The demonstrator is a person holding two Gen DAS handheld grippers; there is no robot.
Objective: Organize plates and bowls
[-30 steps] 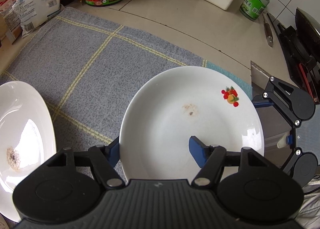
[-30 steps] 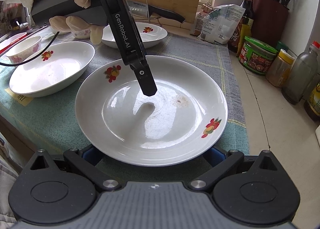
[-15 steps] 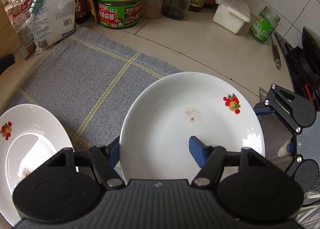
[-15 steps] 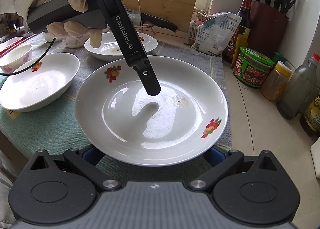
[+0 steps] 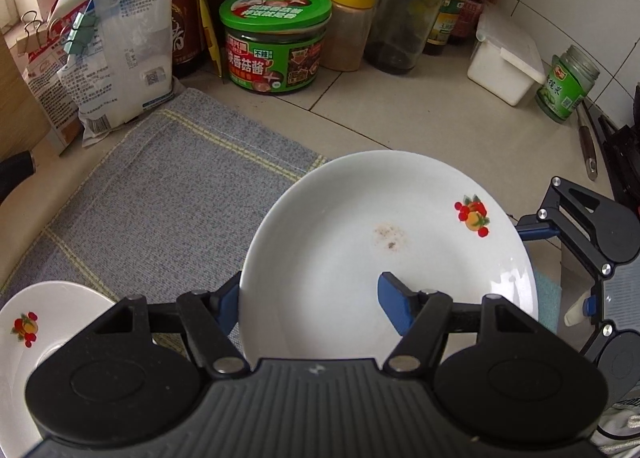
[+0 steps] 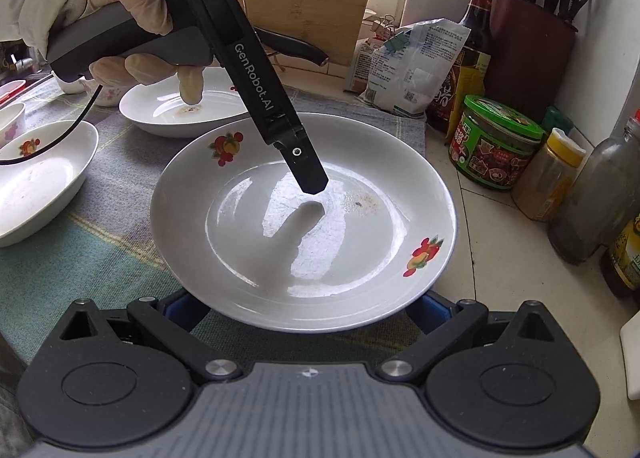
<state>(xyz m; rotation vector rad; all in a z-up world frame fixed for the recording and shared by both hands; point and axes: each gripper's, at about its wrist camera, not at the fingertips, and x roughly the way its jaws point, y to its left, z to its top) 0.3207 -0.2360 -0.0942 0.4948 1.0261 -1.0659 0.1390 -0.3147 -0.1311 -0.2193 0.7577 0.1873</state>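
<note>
Your left gripper (image 5: 310,300): jaws clamp rim of plate (image 5: 360,258), one finger inside, one outside. Your right gripper (image 6: 308,308): jaws wide, straddling plate's opposite rim. Plate over cloth (image 5: 160,193), near worktop's front edge.

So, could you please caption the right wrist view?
Both grippers, left and right, hold a plate above the cloth.
</note>
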